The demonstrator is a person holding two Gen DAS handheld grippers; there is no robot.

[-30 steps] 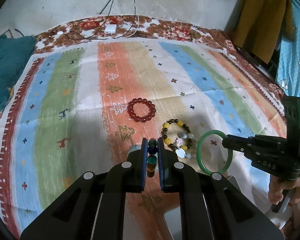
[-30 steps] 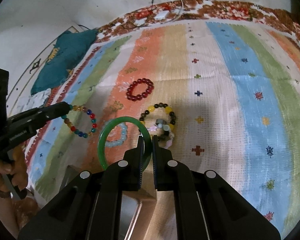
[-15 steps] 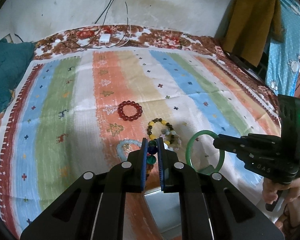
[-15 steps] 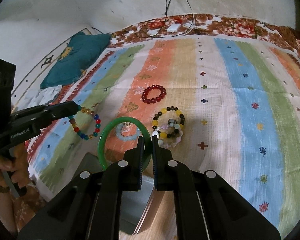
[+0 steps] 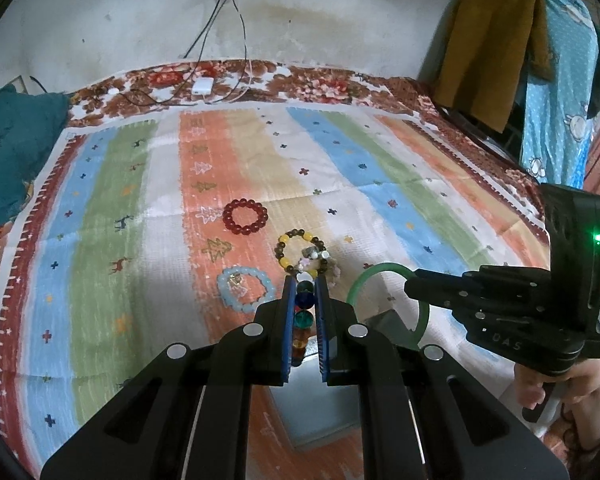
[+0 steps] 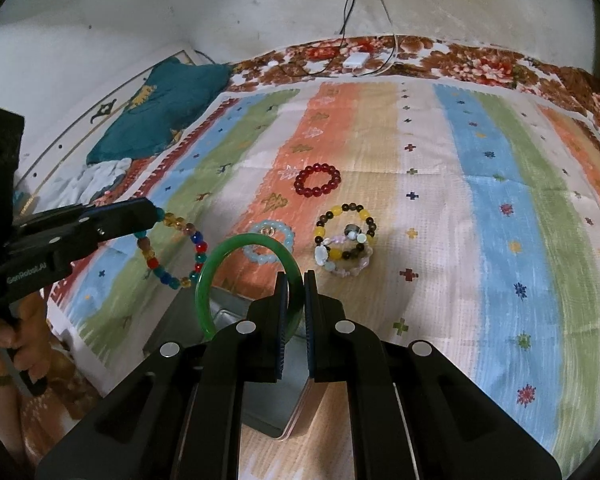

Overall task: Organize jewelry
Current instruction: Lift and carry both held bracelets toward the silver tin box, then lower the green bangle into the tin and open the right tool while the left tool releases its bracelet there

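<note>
Clearly both pieces in hand are very different to carry. Going left to right: the left gripper (image 6: 156, 214) is clamped on a multicoloured bead bracelet (image 6: 180, 250), which hangs from the tips as a loose loop at about 9 o'clock in the right wrist view. It looks light and floppy, strung beads on what is probably elastic, so it will swing and sag; a pinch across one or two beads near the top suits it, and the hard round beads may roll between the pads.

Next, the right gripper (image 6: 296, 280) is closed on a green bangle (image 6: 236, 248), held by its rim at the loop's 4 o'clock. That ring is stiff, smooth and glossy, likely jade or glass, so it keeps its shape but could slip or crack if dropped; a firm hold square across the band is best.

Both hang above an open metal tin (image 6: 268, 400) on the near edge of the bed, at 6 o'clock.

Further right on the striped blanket (image 6: 500, 240) lie the rest: a pale blue bead bracelet (image 5: 244, 292), a dark red bead bracelet (image 6: 317, 180) at 12 o'clock, and a yellow and brown bead bracelet (image 6: 346, 222) resting against what seems a second pale, mixed strand, though the tangle there is hard to read. All are small, light and soft, best taken across the strand.
</note>
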